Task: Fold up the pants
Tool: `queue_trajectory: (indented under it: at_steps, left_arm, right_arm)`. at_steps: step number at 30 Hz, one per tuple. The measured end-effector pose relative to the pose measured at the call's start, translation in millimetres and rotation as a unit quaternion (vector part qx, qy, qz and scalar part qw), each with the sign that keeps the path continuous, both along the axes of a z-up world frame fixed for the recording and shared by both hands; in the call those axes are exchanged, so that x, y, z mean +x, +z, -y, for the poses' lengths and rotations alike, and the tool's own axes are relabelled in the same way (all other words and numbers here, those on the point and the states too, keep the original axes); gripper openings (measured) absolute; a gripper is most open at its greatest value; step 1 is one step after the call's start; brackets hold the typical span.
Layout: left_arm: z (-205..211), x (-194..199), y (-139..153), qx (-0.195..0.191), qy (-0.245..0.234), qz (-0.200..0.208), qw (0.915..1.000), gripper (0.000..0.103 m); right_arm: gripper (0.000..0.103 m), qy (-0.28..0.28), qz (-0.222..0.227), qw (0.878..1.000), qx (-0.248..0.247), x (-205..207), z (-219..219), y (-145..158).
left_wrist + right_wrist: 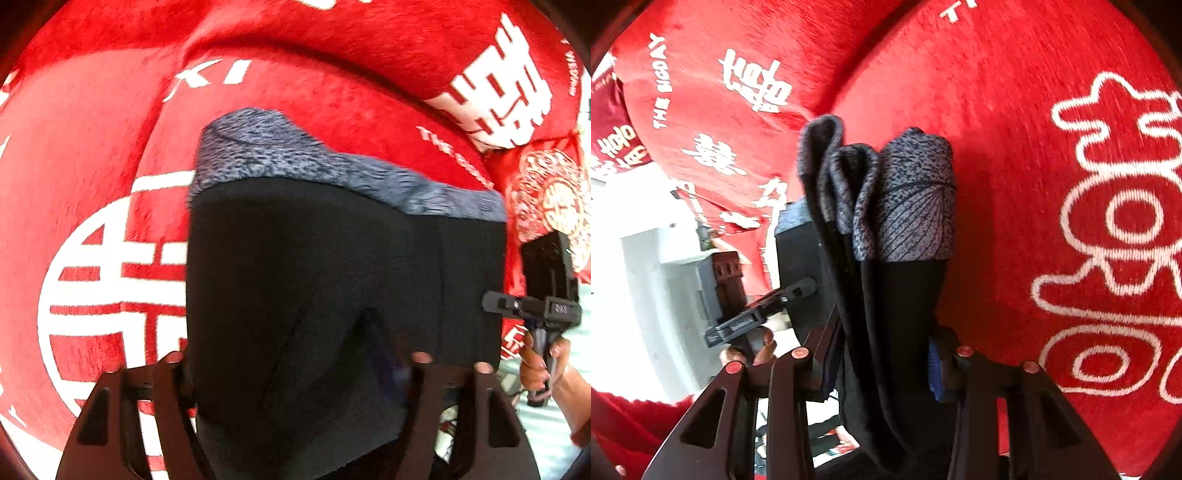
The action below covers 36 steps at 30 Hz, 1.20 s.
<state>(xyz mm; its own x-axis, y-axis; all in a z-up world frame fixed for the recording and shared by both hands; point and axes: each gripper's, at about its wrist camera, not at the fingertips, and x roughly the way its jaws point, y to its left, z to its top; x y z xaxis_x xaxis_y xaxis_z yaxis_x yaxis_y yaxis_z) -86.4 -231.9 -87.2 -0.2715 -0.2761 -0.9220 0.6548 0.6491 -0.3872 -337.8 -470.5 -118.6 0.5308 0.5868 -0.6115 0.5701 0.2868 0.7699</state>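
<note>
The folded black pants (332, 277) with a grey speckled waistband (295, 158) hang above a red blanket (92, 147). My left gripper (297, 363) is shut on the near end of the bundle, and the cloth fills the wide gap between its fingers. In the right wrist view the pants (905, 295) show edge-on as several stacked layers, waistband (916, 192) at the far end. My right gripper (882, 354) is shut on that stack, a blue pad pressed against the cloth. Each gripper appears in the other's view, at the side of the bundle: right gripper (495, 302), left gripper (809, 286).
The red blanket (1015, 147) with white characters lies in soft folds below and beyond the pants. A red and white patterned cushion (546, 199) sits at the right. A hand (535, 365) grips the right gripper's handle. White furniture (635, 277) stands past the blanket's left edge.
</note>
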Motion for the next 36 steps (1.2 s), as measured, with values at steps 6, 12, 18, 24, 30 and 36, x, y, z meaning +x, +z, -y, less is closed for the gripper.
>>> queue_trajectory:
  at_steps: [6, 12, 18, 24, 30, 36]
  left_arm:
    - [-15, 0, 16, 0.017, 0.002, 0.088, 0.9959, 0.090]
    - [-31, -5, 52, 0.001, -0.001, 0.141, 0.9900, 0.090]
    - [-22, -37, 52, 0.012, -0.029, 0.154, 0.9876, 0.090]
    - [-24, -61, 18, 0.049, -0.021, 0.171, 0.9838, 0.092]
    - [-32, -51, 12, 0.055, 0.012, 0.151, 0.9869, 0.103]
    - [-34, -67, 36, 0.091, -0.021, 0.194, 0.9765, 0.103]
  right_arm:
    - [0.056, 0.002, -0.056, 0.995, -0.077, 8, -12, 17]
    - [0.038, 0.001, -0.112, 0.969, -0.219, -6, -31, 63]
    - [0.018, -0.003, -0.103, 0.955, -0.278, -6, -68, 97]
    - [0.017, 0.039, -0.144, 0.947, -0.284, 0, -93, 73]
    - [0.017, 0.030, -0.154, 0.945, -0.286, 5, -90, 66]
    - [0.029, 0.034, -0.181, 0.938, -0.293, 8, -105, 83]
